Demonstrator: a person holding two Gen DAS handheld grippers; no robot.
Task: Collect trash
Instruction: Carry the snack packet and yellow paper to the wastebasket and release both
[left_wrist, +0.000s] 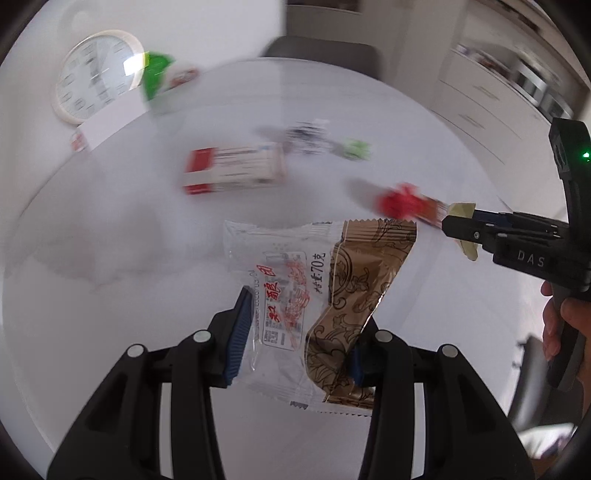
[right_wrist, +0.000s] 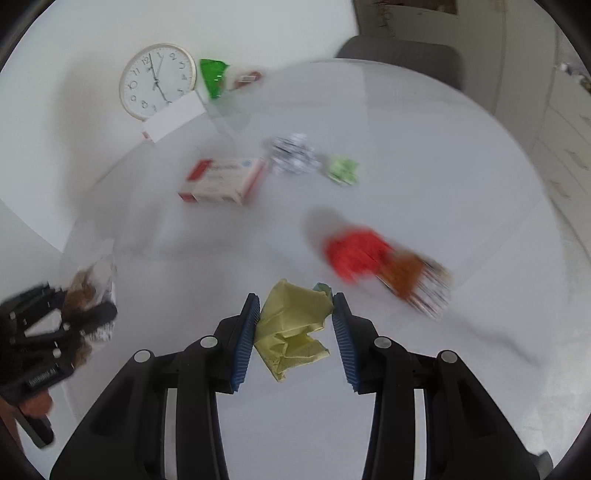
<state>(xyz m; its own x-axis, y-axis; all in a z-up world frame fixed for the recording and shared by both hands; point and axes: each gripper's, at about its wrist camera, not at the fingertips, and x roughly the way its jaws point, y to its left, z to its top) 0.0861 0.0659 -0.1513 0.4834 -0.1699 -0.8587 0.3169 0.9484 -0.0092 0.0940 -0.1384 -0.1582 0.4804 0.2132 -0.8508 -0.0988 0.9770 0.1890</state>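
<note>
My left gripper (left_wrist: 295, 332) is shut on a clear and brown snack wrapper (left_wrist: 317, 295) and holds it above the white table (left_wrist: 110, 229). My right gripper (right_wrist: 295, 325) is shut on a crumpled yellow paper (right_wrist: 291, 325), also above the table. The right gripper shows in the left wrist view (left_wrist: 461, 229), and the left gripper in the right wrist view (right_wrist: 85, 314). On the table lie a red wrapper (right_wrist: 362, 254), a red and white box (right_wrist: 221, 181), a silver foil wad (right_wrist: 293, 155) and a green wrapper (right_wrist: 343, 169).
A wall clock (right_wrist: 157, 81) leans at the table's far left with a white card (right_wrist: 173, 116) and a green packet (right_wrist: 213, 75) beside it. A grey chair (right_wrist: 402, 59) stands behind the table. White drawers (left_wrist: 487, 103) are at the right.
</note>
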